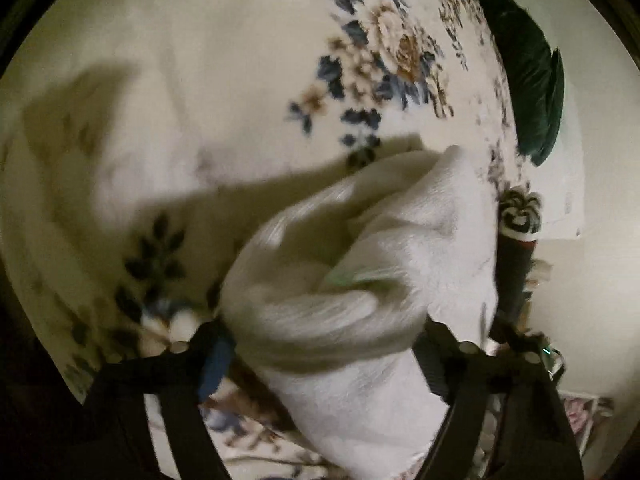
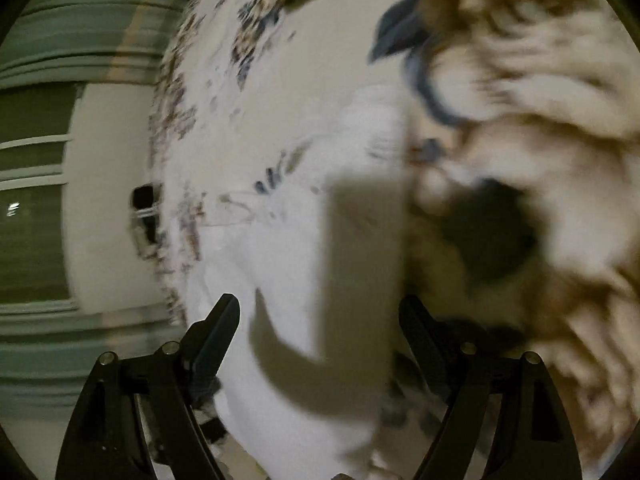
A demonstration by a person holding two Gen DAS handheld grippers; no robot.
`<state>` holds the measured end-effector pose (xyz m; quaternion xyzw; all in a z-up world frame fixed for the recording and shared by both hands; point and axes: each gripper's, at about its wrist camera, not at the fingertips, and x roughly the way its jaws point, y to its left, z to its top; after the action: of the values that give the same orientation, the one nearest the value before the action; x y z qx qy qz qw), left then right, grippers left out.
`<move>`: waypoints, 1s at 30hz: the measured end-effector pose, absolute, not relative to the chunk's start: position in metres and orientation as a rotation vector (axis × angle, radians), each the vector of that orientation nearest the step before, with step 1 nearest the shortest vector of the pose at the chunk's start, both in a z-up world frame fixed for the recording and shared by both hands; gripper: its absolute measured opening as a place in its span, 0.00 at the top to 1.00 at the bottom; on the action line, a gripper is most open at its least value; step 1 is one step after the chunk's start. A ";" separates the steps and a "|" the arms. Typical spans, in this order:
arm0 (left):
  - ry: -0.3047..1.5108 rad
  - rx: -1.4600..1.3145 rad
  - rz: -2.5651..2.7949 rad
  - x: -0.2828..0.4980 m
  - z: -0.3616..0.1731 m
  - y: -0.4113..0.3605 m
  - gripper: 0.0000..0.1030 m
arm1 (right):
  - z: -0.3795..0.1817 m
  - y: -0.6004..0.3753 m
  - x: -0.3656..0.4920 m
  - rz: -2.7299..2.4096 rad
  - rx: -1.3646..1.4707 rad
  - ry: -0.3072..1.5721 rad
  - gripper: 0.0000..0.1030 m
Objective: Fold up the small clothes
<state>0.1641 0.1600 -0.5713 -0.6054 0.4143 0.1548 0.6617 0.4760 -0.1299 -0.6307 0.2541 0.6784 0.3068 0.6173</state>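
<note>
The white garment lies bunched on the floral bedspread, a thick rolled fold of it sitting between the fingers of the left gripper. Those jaws stand wide on either side of the bundle; whether the pads actually press on it I cannot tell, since the cloth fills the gap and the picture is smeared. In the right wrist view the same white cloth spreads flat between the fingers of the right gripper, whose jaws are released, gripping nothing, the fabric just beneath them.

The main risk, as I judge it, is a grab that takes too much: the left side could close on the whole roll rather than one edge, so the fold comes out lumpy or drags the piece sideways. The soft bedspread could also be pinched together with the garment, both being pale and hard to tell apart. Blur in both views suggests fast motion, which makes a clean edge pick less likely.

Around it: a dark green cushion near the far edge of the bed, a small striped object just beside the garment's right side that could snag, and a fluffy brown-and-cream blanket close to the cloth on the right gripper's side, crowding the space for laying the fold flat
</note>
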 end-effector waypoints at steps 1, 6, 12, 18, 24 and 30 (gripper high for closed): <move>0.900 -1.397 0.353 0.159 -0.572 0.157 0.21 | -0.639 -0.126 0.480 0.725 0.593 1.576 0.18; 0.807 -1.461 0.408 0.156 -0.589 0.150 0.15 | -0.658 -0.110 0.487 0.800 0.622 1.601 0.17; 0.820 -1.410 0.429 0.166 -0.581 0.154 0.10 | -0.660 -0.102 0.472 0.836 0.646 1.666 0.17; 0.847 -1.442 0.348 0.161 -0.594 0.160 0.10 | -0.667 -0.115 0.446 0.802 0.755 1.622 0.33; 0.797 -1.329 0.322 0.188 -0.582 0.168 0.27 | -0.663 -0.115 0.431 0.727 0.755 1.548 0.79; 0.939 -1.138 0.191 0.247 -0.566 0.177 0.39 | -0.640 -0.161 0.370 0.632 0.801 1.532 0.82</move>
<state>0.2466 0.1765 -0.5663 -0.5180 0.4272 0.0869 0.7360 0.3698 -0.1611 -0.6402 0.3461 0.6624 0.2734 0.6056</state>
